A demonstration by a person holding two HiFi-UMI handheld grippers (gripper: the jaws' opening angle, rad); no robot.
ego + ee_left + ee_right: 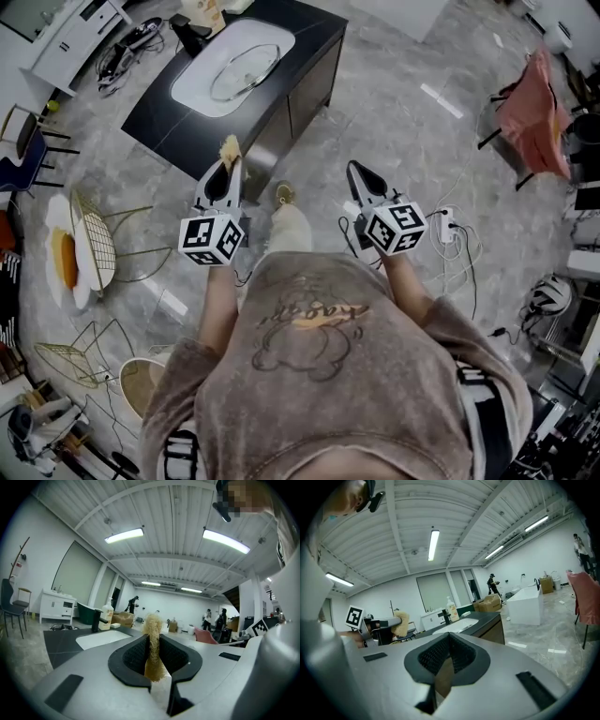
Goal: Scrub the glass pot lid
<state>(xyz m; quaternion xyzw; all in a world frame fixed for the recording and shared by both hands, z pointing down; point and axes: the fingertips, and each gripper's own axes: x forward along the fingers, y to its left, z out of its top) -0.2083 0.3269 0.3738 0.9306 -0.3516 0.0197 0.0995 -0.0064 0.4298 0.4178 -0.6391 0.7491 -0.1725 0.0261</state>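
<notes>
Over on the worktop (314, 37), glass pot lid (246, 71) lies in the sink (190, 91); left hand-held gripper (230, 161) clamps a loofah scrubber (230, 146), right hand-held gripper (353, 170) is clenched empty.

The scrubber (153, 641) is coarse straw-coloured fibre, rough and matt; the left gripper (152, 637) has a smooth, matt grey plastic shell and black, finely ribbed pads (133, 656). The lid (246, 71) is clear glass with a shiny rim, the sink (192, 94) glossy white, the counter (314, 42) dark and matt. The floor (394, 131) looks like polished grey stone — faintly reflective — and the sweater (319, 375) is fuzzy brown cloth.
</notes>
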